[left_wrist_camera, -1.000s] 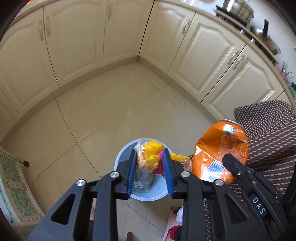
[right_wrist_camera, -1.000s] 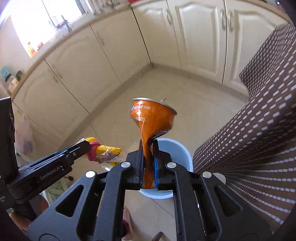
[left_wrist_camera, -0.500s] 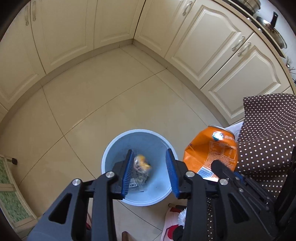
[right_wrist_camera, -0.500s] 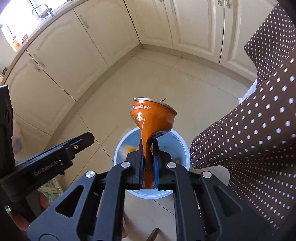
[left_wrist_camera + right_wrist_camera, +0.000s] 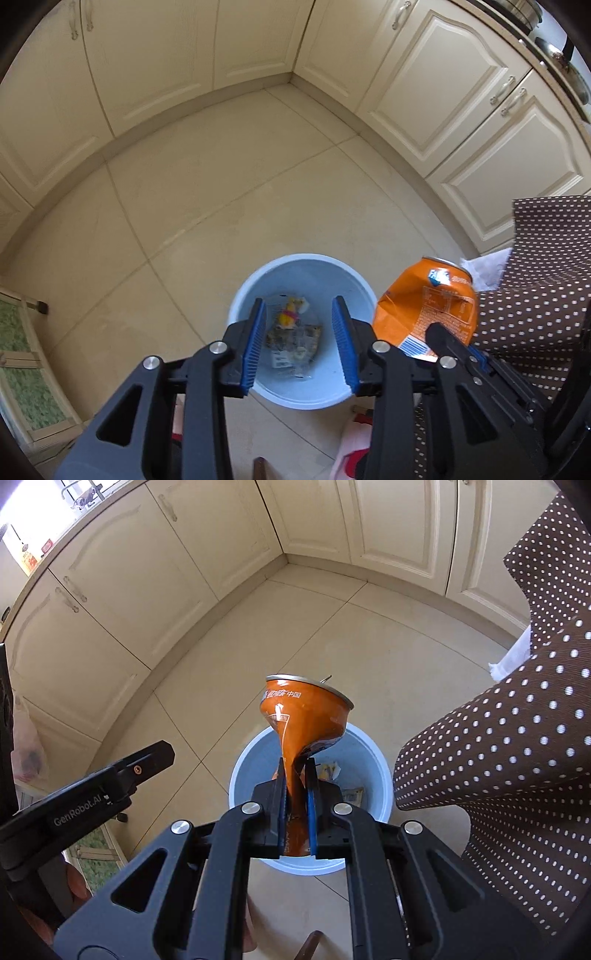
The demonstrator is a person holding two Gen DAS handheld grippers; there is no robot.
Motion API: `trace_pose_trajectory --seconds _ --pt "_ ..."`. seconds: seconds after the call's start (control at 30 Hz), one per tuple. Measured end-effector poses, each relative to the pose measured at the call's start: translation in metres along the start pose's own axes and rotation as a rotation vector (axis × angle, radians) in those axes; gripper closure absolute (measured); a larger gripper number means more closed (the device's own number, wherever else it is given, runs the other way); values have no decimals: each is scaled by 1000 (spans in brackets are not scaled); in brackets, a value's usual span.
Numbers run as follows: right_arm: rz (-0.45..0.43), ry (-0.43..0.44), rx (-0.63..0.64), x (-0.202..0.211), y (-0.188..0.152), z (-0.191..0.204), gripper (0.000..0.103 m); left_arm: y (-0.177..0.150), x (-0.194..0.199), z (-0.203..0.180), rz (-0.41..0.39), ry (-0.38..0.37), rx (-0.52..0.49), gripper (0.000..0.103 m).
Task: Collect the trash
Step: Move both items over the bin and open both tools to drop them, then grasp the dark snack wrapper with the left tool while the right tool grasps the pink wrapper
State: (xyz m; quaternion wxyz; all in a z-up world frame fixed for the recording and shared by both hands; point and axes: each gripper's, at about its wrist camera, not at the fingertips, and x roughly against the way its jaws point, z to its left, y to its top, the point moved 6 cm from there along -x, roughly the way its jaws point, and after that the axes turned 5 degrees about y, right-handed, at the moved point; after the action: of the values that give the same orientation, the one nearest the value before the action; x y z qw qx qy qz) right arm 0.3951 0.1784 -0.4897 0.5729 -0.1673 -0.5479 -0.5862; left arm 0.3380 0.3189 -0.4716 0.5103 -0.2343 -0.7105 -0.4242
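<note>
A light blue bin (image 5: 354,280) stands on the tiled floor; it also shows in the right wrist view (image 5: 373,749). A clear wrapper with yellow and pink print (image 5: 291,332) lies at its bottom. My left gripper (image 5: 298,345) is open and empty, held above the bin. My right gripper (image 5: 296,805) is shut on a crushed orange soda can (image 5: 303,716), which hangs over the bin's rim. The can (image 5: 428,310) shows in the left wrist view just right of the bin. Part of the wrapper (image 5: 328,770) shows in the bin behind the can.
Cream cabinets (image 5: 221,48) line the room's corner. A brown dotted cloth (image 5: 517,720) hangs at the right, close to the bin. A white tissue (image 5: 484,269) lies by the cloth's edge. A green-patterned frame (image 5: 22,365) stands at the left.
My left gripper opened and let go of the wrapper, which fell into the bin. Both grippers moved closer over the bin. The right gripper kept hold of the can.
</note>
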Motion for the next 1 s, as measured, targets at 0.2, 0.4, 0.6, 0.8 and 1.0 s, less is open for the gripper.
trace_pose_trajectory --seconds 0.2,0.4,0.6,0.8,1.0 --pt "-5 9 -8 -7 3 1 93 1 2 5 -5 2 8 66" --pt "-14 2 1 1 5 6 93 1 4 9 -6 -3 16 66" --pt "-72 -24 41 40 12 14 93 1 26 8 -49 6 3 66" --pt "-196 -57 92 120 20 23 93 1 86 -7 -149 -5 -27 66" --pt "-366 -98 115 229 18 23 93 -6 175 -46 -257 -82 -97 66"
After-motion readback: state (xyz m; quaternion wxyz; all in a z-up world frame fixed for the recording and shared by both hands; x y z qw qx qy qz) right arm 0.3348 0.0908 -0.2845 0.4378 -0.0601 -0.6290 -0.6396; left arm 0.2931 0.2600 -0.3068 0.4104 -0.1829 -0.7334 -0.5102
